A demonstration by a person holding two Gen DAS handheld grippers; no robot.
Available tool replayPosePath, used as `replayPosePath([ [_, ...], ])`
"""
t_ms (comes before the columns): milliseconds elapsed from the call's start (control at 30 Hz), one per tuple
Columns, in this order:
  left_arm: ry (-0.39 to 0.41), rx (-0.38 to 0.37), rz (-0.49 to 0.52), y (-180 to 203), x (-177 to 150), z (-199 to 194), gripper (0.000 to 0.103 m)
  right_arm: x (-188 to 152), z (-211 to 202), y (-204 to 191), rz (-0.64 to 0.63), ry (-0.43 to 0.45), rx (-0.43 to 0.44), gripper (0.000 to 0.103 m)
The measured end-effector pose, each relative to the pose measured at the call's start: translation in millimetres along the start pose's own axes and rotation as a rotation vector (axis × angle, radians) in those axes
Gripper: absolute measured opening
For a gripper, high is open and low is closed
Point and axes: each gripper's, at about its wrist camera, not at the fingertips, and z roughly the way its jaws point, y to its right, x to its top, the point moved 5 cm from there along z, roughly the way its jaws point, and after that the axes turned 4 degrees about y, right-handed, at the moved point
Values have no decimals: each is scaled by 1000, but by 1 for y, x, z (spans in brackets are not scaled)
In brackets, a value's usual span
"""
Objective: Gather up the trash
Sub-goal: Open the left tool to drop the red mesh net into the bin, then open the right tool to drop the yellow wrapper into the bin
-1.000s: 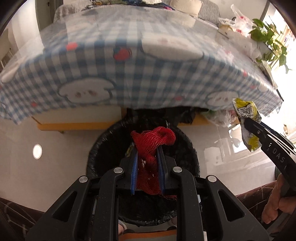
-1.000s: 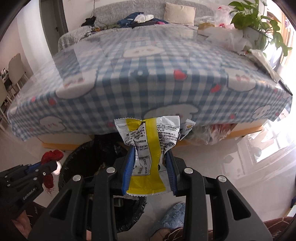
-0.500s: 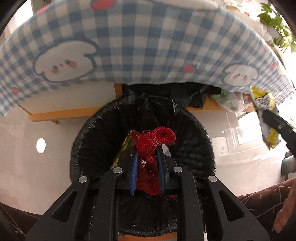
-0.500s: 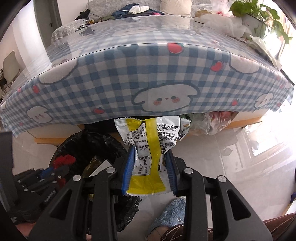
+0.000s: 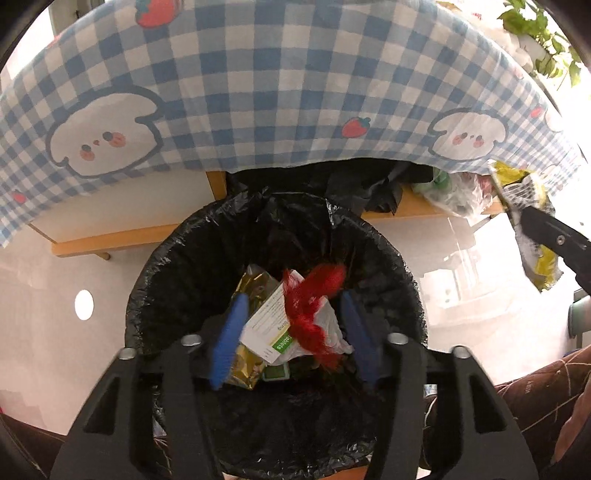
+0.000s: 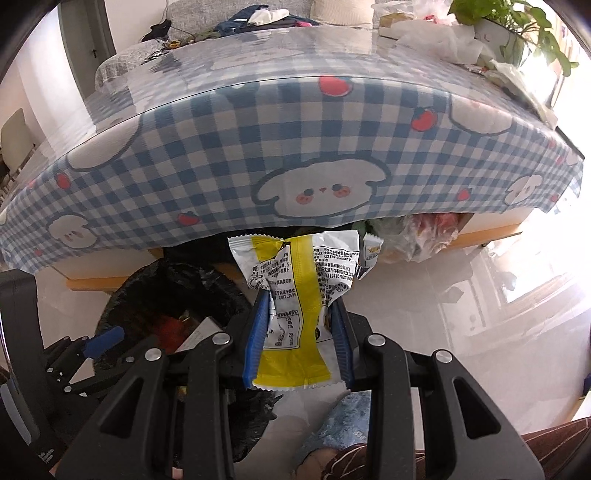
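Observation:
My left gripper [image 5: 291, 306] hangs over a round bin lined with a black bag [image 5: 391, 266]. Its jaws are opening, and the blue pads stand apart from the red mesh net [image 5: 310, 306], which is blurred and loose between them above the bin. In the bin lie a gold wrapper [image 5: 255, 288] and a white leaflet [image 5: 269, 328]. My right gripper [image 6: 299, 299] is shut on a yellow and white snack wrapper [image 6: 295, 280], beside and to the right of the bin [image 6: 173, 284]. The same wrapper [image 5: 532, 229] shows at the right edge of the left wrist view.
A table with a blue checked cloth [image 6: 288, 147] overhangs the bin. Clear bags of waste [image 5: 458, 192] sit under it on a wooden shelf. A potted plant [image 6: 517, 22] and white bags stand on the tabletop. The floor is glossy white tile. A person's slippered foot [image 6: 340, 417] is near.
The left gripper has sunk closer over the bin and its jaws have spread, letting go of the red net. The right gripper still grips the wrapper and has dropped a little.

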Motion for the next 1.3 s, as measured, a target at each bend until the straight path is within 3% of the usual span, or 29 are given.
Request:
replayPosePath([
  [67,16,3,-3,-5,-1,-7,69,0,-1,-3,4,1,7,31],
  [267,55,54,-35,-37,-2,-35,87,-3,-6,-17,-3,6,20,31],
  [467,81,103,-76,-73,-5,-50,95,-11,-7,-41,-22,4,34,31],
  [867,104,139,-75,-109,-13,-70,97,-23,-4,-91,-90,-9,64,32],
  [1300,105,155,-180,-153,-23,-85,97,-31,-1,-144,-167,-18,117,35],
])
